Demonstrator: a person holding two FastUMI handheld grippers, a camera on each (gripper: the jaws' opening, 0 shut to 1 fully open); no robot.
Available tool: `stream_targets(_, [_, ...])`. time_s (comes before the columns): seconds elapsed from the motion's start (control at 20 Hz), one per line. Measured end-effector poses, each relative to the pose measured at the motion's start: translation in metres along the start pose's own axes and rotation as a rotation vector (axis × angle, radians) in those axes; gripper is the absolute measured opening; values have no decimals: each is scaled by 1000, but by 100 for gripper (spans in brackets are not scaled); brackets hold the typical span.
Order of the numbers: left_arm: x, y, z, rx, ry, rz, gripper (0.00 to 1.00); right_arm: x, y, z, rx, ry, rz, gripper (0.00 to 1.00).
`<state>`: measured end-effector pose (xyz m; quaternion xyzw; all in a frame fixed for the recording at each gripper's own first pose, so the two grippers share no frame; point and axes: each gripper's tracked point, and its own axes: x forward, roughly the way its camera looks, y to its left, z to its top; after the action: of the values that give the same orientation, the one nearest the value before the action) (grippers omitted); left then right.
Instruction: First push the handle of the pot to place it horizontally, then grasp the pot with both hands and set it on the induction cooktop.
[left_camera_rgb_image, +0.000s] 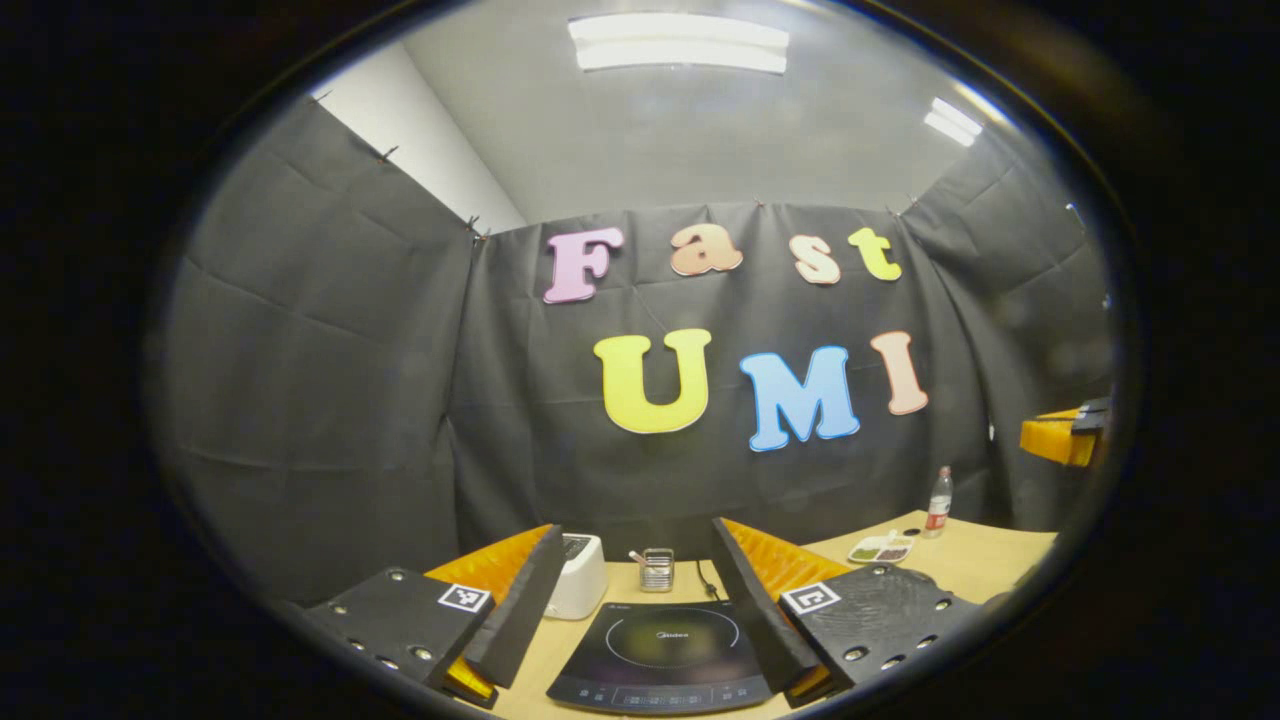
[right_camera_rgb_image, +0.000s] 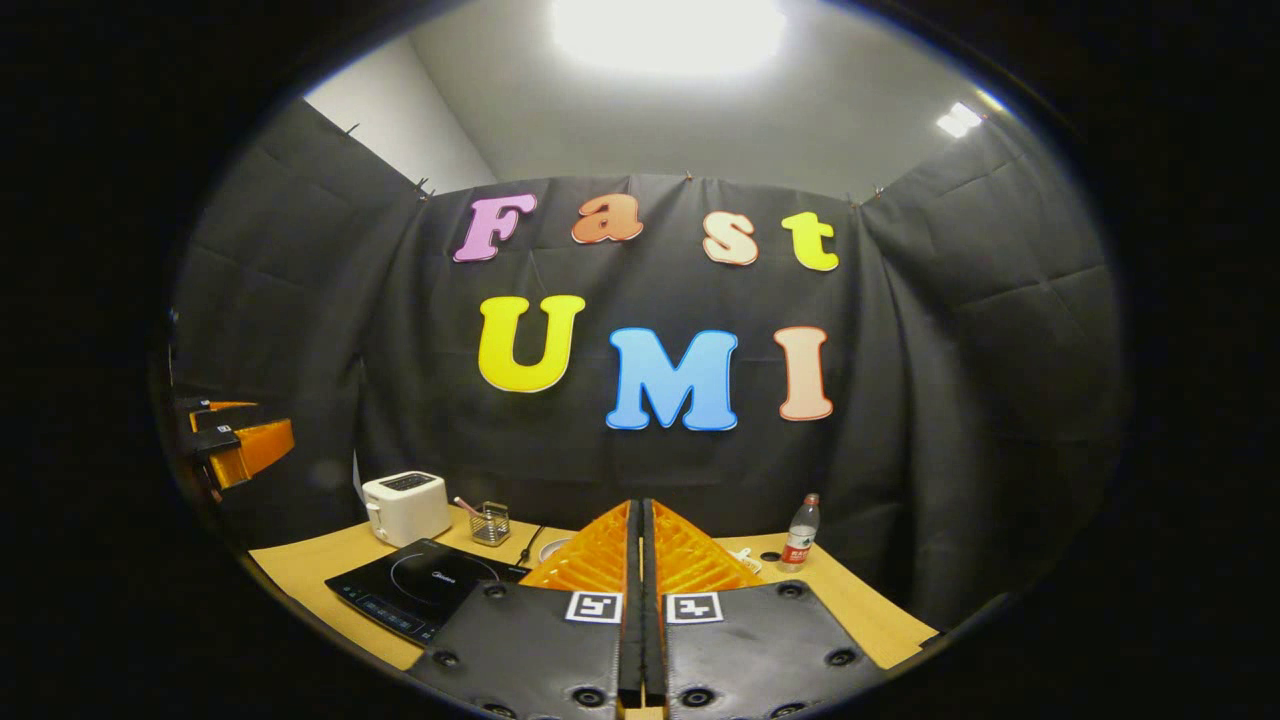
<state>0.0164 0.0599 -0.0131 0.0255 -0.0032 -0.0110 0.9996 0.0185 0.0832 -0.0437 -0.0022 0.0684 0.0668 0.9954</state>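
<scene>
On the flat black glass induction cooktop (left_camera_rgb_image: 662, 655) you can just make out a small pale brand word inside the ring, too blurred to spell with confidence. You have square black-and-white coded markers on each gripper's finger plates, which carry no letters. The clear plastic bottle (right_camera_rgb_image: 799, 534) wears a red label you cannot read.

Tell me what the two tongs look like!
Both the left tongs and right tongs have two wedge-shaped fingers with ribbed faces. Each finger sits on a flat plate dotted with round screws and carries a small square black-and-white tag.
</scene>
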Motion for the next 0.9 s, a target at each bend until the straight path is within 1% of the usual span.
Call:
stream_targets(0.05, [-1,1,0,7,-4,-3,89,3,0,-8,-1,19,4,0])
stream_targets(0.1, [0,3,-4,12,4,-1,89,4,3,-17,7,43,16,2])
stream_targets(0.15, [2,3,-8,13,16,3,87,6,6,-27,19,67,30,0])
stream_targets(0.2, [2,1,-10,11,19,5,87,7,8,-37,25,95,46,2])
stream_targets(0.35, [11,-9,-15,16,32,9,87,14,7,-73,7,195,84,2])
stream_targets(0.55, [29,-34,-29,-7,62,32,87,14,4,-126,-16,338,167,2])
stream_targets(0.65, [36,-51,-31,-9,69,33,87,12,5,-155,3,419,218,2])
stream_targets(0.8, [46,-72,-31,16,68,36,87,11,4,-184,6,510,286,2])
stream_targets(0.9, [50,-84,-34,20,74,39,87,11,7,-207,-16,577,340,2])
